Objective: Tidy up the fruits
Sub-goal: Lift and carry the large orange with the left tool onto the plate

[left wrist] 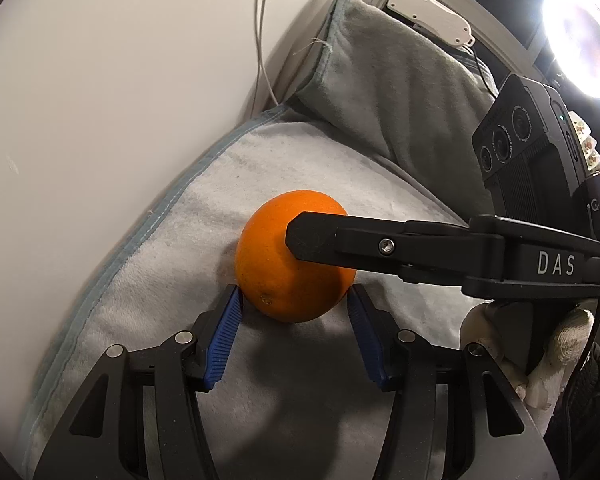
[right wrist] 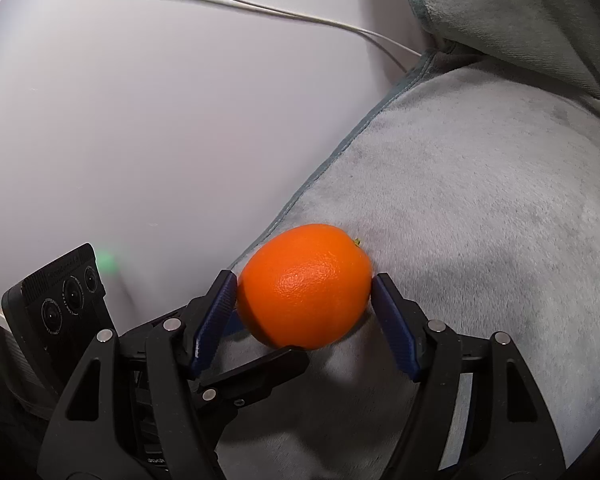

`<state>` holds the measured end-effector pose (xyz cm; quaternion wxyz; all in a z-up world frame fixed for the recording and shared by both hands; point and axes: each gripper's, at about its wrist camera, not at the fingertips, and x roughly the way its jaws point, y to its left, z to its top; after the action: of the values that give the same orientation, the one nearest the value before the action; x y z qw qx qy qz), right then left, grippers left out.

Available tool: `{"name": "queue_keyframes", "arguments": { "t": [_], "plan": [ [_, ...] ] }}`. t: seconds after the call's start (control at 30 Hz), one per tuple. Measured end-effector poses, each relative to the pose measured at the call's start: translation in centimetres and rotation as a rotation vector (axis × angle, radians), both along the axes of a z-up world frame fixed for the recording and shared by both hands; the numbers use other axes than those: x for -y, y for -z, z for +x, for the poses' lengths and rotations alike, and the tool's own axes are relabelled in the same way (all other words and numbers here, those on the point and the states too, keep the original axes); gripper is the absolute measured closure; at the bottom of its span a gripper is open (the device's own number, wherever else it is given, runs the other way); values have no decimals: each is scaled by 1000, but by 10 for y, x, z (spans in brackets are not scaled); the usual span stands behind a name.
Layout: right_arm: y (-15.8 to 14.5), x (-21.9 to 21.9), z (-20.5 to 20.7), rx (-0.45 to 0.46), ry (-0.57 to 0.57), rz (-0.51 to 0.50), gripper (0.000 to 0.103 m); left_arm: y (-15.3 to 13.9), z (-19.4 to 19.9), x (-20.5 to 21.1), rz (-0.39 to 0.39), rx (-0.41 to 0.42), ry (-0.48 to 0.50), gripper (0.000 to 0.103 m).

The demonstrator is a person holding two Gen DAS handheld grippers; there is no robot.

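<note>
An orange lies on a pale grey plush blanket, close to the white wall. My left gripper has its blue pads at both sides of the orange, touching or nearly touching it. My right gripper reaches in from the right; in the left wrist view one black finger lies across the orange's top. In the right wrist view its blue pads flank the orange, the left pad touching, the right pad at its skin. A black finger of the left gripper shows under the orange.
A white wall runs along the left of the blanket. A grey pillow stands behind. White cables hang down the wall. A white device lies behind the pillow. A bright lamp shines at the top right.
</note>
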<state>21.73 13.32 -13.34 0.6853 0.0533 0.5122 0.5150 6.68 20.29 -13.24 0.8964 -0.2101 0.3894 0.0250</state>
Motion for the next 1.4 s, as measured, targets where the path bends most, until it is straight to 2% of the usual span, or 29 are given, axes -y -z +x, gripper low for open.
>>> {"name": "queue_keyframes", "arguments": {
  "t": [0.37, 0.87, 1.17, 1.4],
  "plan": [
    [-26, 33, -10, 57, 32, 35, 31, -32, -5, 33, 56, 64, 47, 49],
    [-60, 102, -31, 128, 126, 78, 31, -58, -12, 93, 117, 135, 156, 49],
    [-80, 163, -44, 181, 212, 88, 31, -72, -8, 146, 138, 174, 257, 49],
    [-85, 211, -45, 196, 289, 86, 31, -76, 0, 188, 139, 185, 341, 49]
  ]
}}
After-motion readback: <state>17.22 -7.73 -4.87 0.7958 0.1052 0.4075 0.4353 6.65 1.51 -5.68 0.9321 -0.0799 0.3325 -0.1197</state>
